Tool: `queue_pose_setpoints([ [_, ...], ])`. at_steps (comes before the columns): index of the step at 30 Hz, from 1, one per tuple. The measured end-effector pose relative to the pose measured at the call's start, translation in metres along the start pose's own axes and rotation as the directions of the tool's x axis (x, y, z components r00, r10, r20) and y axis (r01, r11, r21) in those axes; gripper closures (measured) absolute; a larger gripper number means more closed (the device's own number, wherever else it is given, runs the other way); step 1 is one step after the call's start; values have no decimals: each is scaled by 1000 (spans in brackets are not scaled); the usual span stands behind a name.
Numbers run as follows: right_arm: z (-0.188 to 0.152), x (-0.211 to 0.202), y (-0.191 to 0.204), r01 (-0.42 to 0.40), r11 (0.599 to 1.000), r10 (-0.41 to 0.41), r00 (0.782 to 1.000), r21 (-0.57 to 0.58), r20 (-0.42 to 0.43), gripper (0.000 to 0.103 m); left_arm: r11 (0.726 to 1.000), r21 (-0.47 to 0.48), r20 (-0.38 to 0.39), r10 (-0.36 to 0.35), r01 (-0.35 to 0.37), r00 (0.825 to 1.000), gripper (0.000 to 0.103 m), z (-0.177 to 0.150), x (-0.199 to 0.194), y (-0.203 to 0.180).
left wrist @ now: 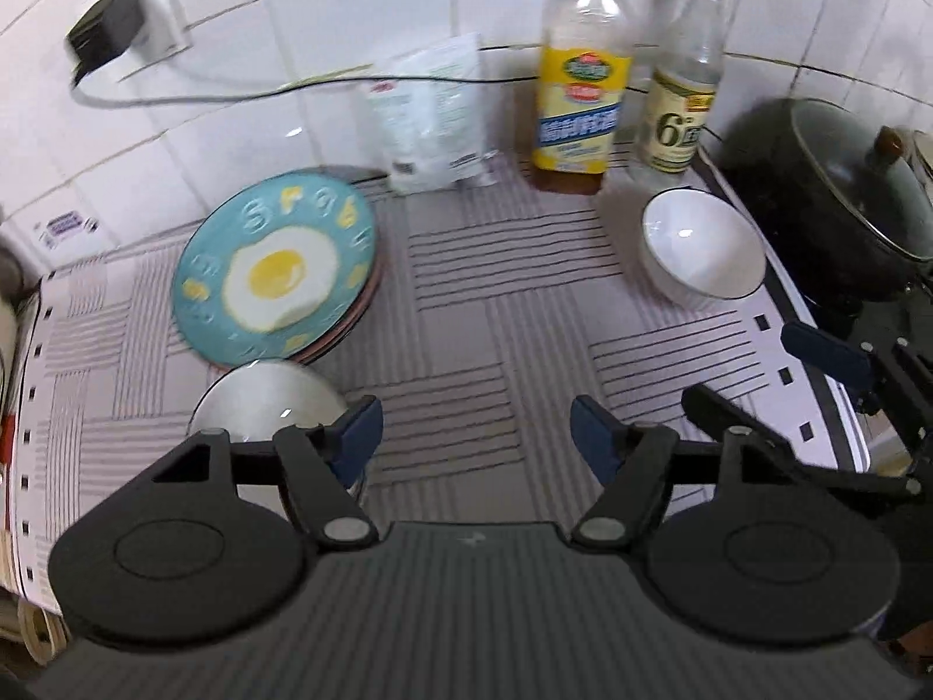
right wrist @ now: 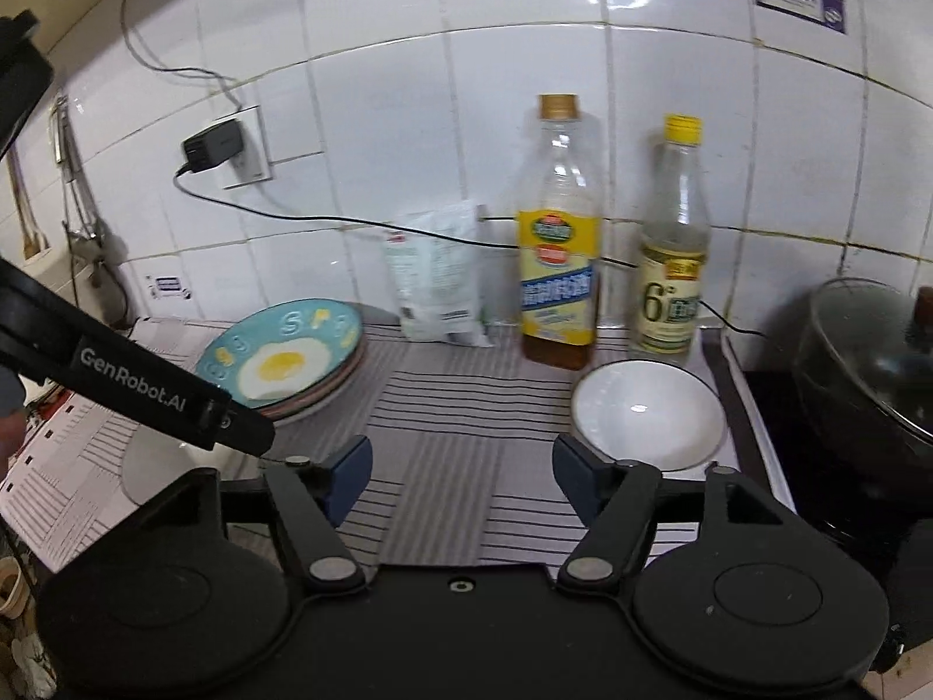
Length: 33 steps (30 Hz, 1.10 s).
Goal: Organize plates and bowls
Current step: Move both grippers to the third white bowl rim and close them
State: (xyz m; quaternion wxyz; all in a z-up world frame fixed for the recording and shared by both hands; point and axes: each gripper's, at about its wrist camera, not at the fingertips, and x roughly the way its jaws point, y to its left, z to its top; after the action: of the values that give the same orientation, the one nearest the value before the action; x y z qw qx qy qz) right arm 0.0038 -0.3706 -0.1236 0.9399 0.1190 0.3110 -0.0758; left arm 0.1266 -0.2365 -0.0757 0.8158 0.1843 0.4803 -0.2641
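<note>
Left wrist view: the left tool is seen with its jaws spread wide and nothing held between them, hovering over the striped mat on the desk. A stack of plates, topped by a blue plate with a fried-egg design, lies at the far left of the mat. A white bowl sits just near of that stack, partly hidden behind the left tool's left finger. A second white bowl stands apart at the far right, close to two bottles and a black lidded pot.

From the right wrist view, the right tool is likewise shown wide open and empty, with the right-hand bowl just beyond its right finger.

The plates are judged to be already gathered into one pile. The bowls are not yet together: they remain well apart, so stacking one into the other is judged to be what is left.
</note>
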Motion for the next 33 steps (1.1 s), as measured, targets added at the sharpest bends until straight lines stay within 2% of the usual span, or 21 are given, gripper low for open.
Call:
queue_pose_setpoints([
  [1, -2, -1, -5, 5, 1000, -5, 1000, 5, 2, 26, 1000, 2, 5, 1, -1, 1000, 30, 3, 2, -4],
  [3, -7, 4, -15, 20, 1000, -20, 1000, 14, 10, 15, 1000, 4, 21, -4, 4, 1000, 26, 7, 5, -13],
  [6, -16, 12, -30, 39, 998, -41, 999, 51, 30, 14, 1000, 21, 22, -24, 23, 999, 23, 16, 14, -27],
  [11, -33, 33, -51, 61, 993, -62, 998, 100, 10, 14, 997, 27, 24, -69, 69, 997, 18, 31, 32, -47],
  [16, -44, 54, -65, 117, 986, -124, 991, 118, 50, 9, 993, 64, 33, -97, 95, 995, 17, 49, 57, -66],
  [18, -48, 63, -72, 155, 981, -164, 984, 121, 71, 4, 992, 72, 24, -108, 106, 994, 17, 55, 69, -73],
  [21, -50, 81, -80, 212, 972, -220, 973, 104, 74, 3, 988, 101, -7, -121, 121, 993, 17, 64, 88, -84],
  [28, -50, 112, -97, 223, 971, -227, 973, 87, 46, 3, 981, 133, -39, -134, 138, 990, 17, 78, 125, -103],
  [33, -47, 127, -98, 210, 977, -212, 977, 45, 33, 2, 983, 105, -76, -145, 153, 986, 17, 89, 151, -108],
])
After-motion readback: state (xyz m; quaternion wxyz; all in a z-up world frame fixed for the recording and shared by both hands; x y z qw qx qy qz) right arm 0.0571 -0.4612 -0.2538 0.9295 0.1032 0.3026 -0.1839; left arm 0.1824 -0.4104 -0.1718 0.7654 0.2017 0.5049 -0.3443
